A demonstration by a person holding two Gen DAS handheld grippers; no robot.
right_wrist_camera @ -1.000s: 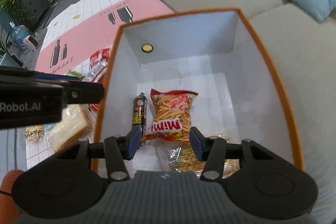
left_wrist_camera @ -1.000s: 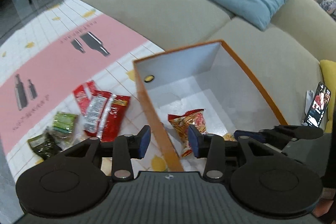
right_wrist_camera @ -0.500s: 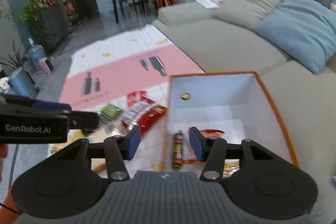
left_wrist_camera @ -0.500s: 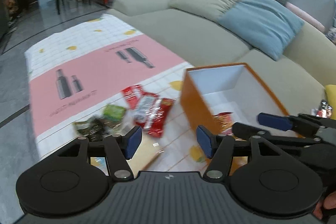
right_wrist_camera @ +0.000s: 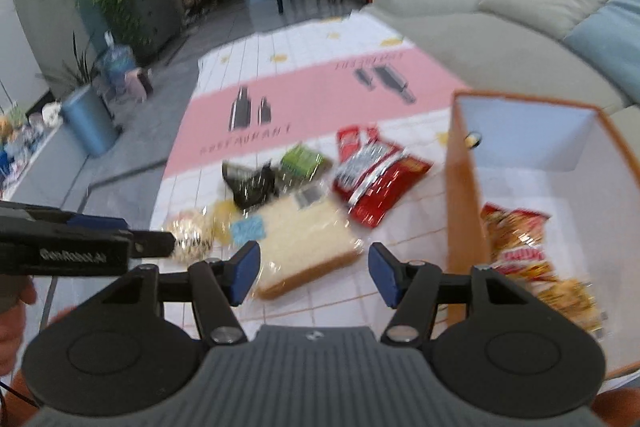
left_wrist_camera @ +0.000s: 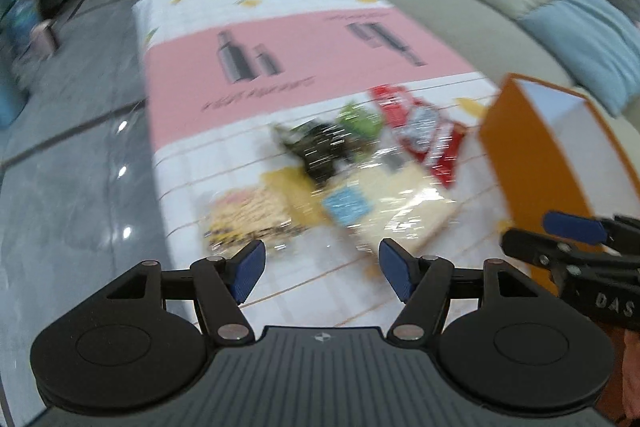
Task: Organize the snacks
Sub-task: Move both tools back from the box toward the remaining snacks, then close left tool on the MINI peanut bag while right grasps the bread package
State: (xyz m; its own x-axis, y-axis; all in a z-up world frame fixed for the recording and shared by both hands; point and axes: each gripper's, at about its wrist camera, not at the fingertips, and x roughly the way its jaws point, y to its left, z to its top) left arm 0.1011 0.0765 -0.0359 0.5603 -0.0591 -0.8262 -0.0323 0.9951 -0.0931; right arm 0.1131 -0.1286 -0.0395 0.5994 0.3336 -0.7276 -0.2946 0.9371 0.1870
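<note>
An orange box (right_wrist_camera: pixel 464 195) with a white inside stands at the right of the mat and holds a red-yellow snack bag (right_wrist_camera: pixel 520 243); its orange wall also shows in the left wrist view (left_wrist_camera: pixel 532 163). Loose snacks lie left of it: wrapped bread (right_wrist_camera: pixel 304 243), red packets (right_wrist_camera: pixel 376 179), a dark packet (right_wrist_camera: pixel 252 183), a green packet (right_wrist_camera: pixel 302 159) and a yellow packet (right_wrist_camera: pixel 188 235). My right gripper (right_wrist_camera: pixel 314 277) is open and empty above the bread. My left gripper (left_wrist_camera: pixel 322 271) is open and empty above the bread (left_wrist_camera: pixel 400 211) and the yellow packet (left_wrist_camera: pixel 248 219).
The snacks lie on a white and pink mat (right_wrist_camera: pixel 312 99) on a grey tiled floor (left_wrist_camera: pixel 72 187). A beige sofa (right_wrist_camera: pixel 500 47) with cushions runs along the right. A blue bin (right_wrist_camera: pixel 86 119), plants and a dining table stand far back.
Both grippers have swung left, away from the box, and now face the loose snacks on the mat. Both stay open and empty.
</note>
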